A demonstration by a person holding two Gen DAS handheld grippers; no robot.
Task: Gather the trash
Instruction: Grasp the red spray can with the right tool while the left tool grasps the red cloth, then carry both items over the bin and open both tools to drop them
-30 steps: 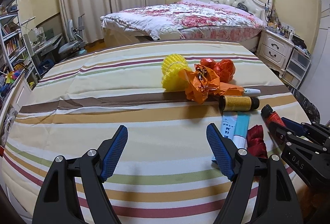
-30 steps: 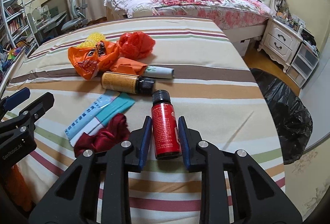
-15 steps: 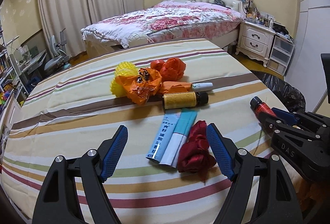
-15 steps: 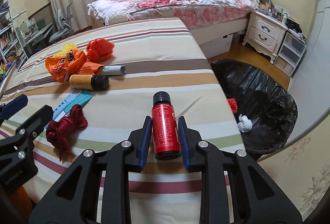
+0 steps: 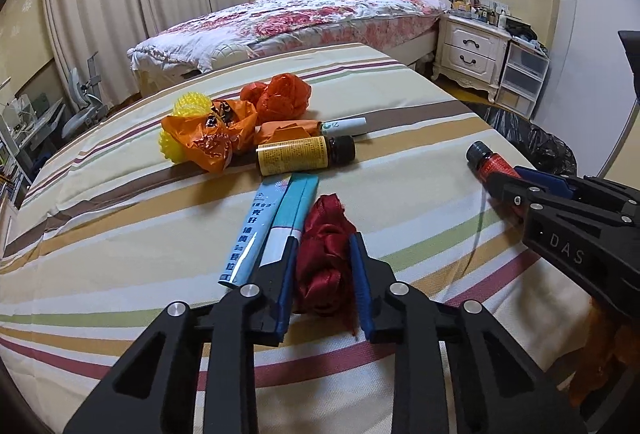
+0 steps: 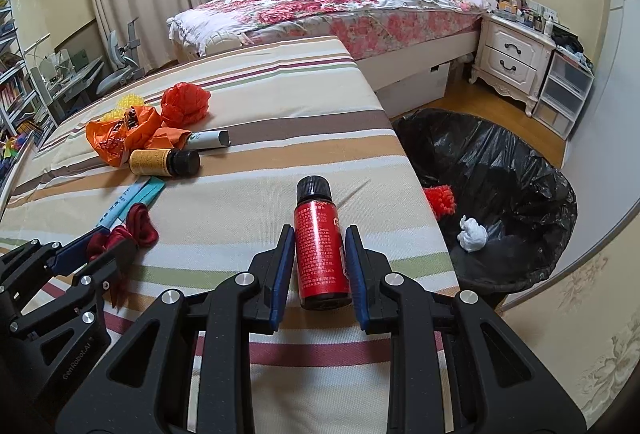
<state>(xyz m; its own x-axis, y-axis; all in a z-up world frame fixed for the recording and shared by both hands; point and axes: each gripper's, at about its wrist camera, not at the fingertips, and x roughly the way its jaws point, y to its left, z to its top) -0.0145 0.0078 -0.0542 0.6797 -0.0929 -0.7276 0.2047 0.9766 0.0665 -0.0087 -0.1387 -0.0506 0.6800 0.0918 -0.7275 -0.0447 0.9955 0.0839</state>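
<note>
Red ribbon [image 5: 326,262] has just been clenched by the left tool [image 5: 324,286], boxes [image 5: 272,230] touching at left; a red bottle [image 6: 322,254] is gripped by the right tool [image 6: 320,266], bin [image 6: 520,194] at right.

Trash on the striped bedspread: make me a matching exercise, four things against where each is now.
1. small red bottle with black cap
2. crumpled dark red ribbon
3. white paper wad
4. yellow-labelled brown bottle

A. in the black-lined bin
B. lying loose on the bedspread
C. clamped in the right gripper
D. clamped in the left gripper

Pairs: 1-C, 2-D, 3-A, 4-B
</note>
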